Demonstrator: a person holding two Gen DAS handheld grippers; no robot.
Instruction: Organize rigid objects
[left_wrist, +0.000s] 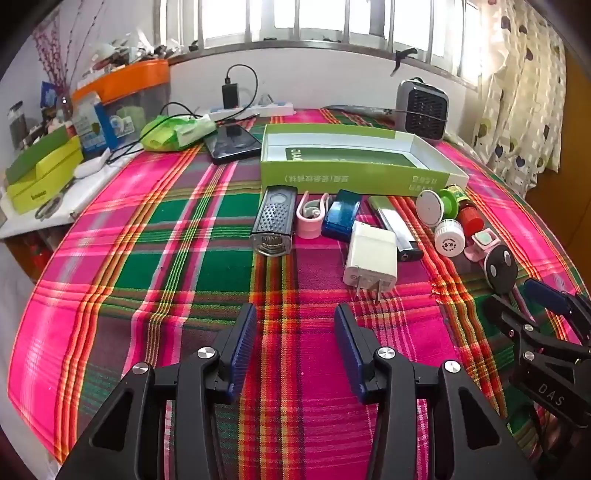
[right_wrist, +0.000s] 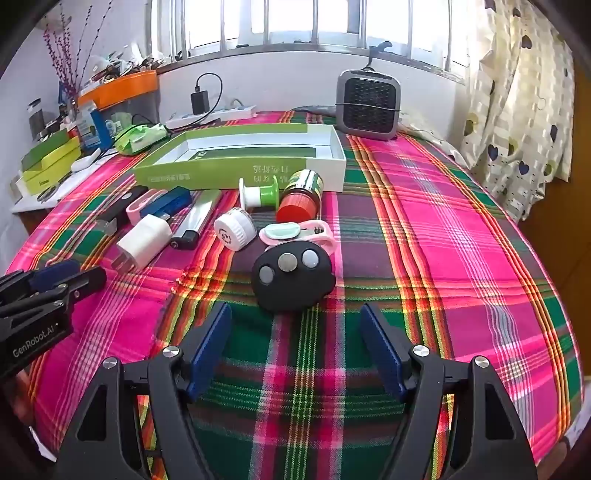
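Note:
A shallow green and white box (left_wrist: 354, 173) (right_wrist: 243, 162) lies open on the plaid cloth. In front of it runs a row of small items: a black flashlight (left_wrist: 273, 221), a pink clip (left_wrist: 310, 218), a blue case (left_wrist: 341, 219), a white plug adapter (left_wrist: 371, 258) (right_wrist: 144, 242), a silver lighter (left_wrist: 395, 229), a white round jar (left_wrist: 448, 238) (right_wrist: 234, 229), a green spool (right_wrist: 256, 194), a red-capped bottle (right_wrist: 301, 199) and a black round remote (right_wrist: 291, 275). My left gripper (left_wrist: 295, 347) is open, short of the adapter. My right gripper (right_wrist: 295, 347) is open just before the remote.
A grey fan heater (right_wrist: 367, 105) stands at the back by the window. A power strip with a charger (left_wrist: 251, 107), a phone (left_wrist: 232, 146), a green bag (left_wrist: 173, 131) and stacked boxes (left_wrist: 44, 173) crowd the back left. A curtain (right_wrist: 517, 110) hangs on the right.

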